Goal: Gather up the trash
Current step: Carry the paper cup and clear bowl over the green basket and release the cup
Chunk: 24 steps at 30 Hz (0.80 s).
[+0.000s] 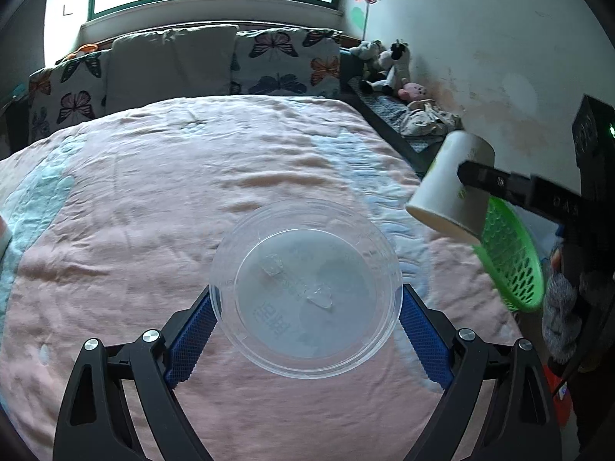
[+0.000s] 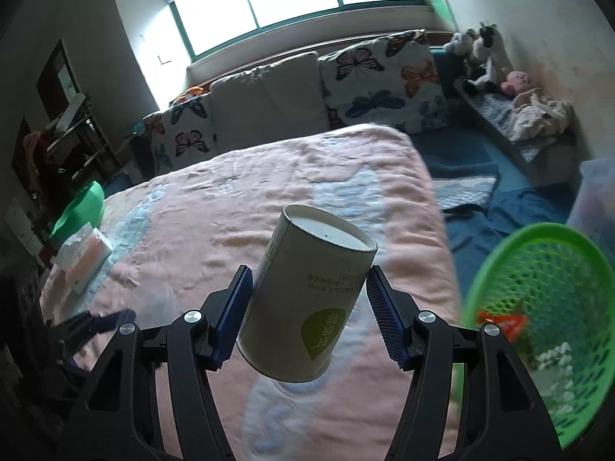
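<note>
daylight from a wide window falls on a pink bedspread (image 1: 153,199) where trash is being gathered. a paper cup (image 2: 307,292), bottom end forward and tilted, sits between the right gripper (image 2: 309,299)'s blue pads (image 2: 234,311), the left pad against its wall while the right pad shows a sliver of gap, so the jaws stand about cup-wide and the grip looks loose or just letting go. it hangs over the bed's edge beside a green basket (image 2: 538,269) that already holds a red wrapper (image 2: 503,320), seemingly the drop point. across the bed, the left gripper (image 1: 307,307) clamps a clear plastic lid (image 1: 305,288) by its rim, jaws spread wide to span it, lifted face-on above the cover, likely next for the basket. a tissue pack (image 2: 82,259) lies at the far side; butterfly cushions (image 1: 280,61) and soft toys (image 1: 388,65) line the headboard and wall.
</note>
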Each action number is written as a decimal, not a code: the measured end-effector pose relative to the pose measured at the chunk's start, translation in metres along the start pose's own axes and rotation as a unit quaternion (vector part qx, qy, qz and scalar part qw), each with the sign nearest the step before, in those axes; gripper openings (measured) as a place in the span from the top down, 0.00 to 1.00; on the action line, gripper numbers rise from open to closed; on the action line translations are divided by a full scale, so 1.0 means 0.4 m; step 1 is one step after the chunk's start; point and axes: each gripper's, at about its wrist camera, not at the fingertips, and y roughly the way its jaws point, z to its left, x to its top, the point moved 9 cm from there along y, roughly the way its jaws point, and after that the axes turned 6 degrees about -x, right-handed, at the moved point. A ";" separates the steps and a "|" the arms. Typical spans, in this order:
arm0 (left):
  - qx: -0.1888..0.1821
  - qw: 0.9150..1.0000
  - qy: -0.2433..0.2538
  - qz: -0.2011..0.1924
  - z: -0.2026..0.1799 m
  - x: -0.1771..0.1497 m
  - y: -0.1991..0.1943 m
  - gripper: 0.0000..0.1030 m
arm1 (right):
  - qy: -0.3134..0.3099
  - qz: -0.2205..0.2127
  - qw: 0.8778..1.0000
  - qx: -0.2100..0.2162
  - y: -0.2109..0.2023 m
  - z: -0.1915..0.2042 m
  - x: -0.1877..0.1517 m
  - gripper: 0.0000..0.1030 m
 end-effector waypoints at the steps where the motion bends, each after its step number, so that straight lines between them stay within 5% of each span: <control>1: -0.005 1.000 0.004 0.000 -0.019 0.004 0.001 0.14 | -0.002 -0.003 1.000 -0.008 -0.014 -0.016 -0.006 0.40; 15: -0.053 0.997 0.049 0.000 -0.249 0.046 0.042 0.14 | 0.011 -0.001 0.993 -0.118 -0.133 -0.314 -0.104 0.40; 24: -0.066 0.996 0.066 0.013 -0.350 0.055 0.090 0.14 | 0.036 0.018 0.988 -0.150 -0.128 -0.448 -0.172 0.41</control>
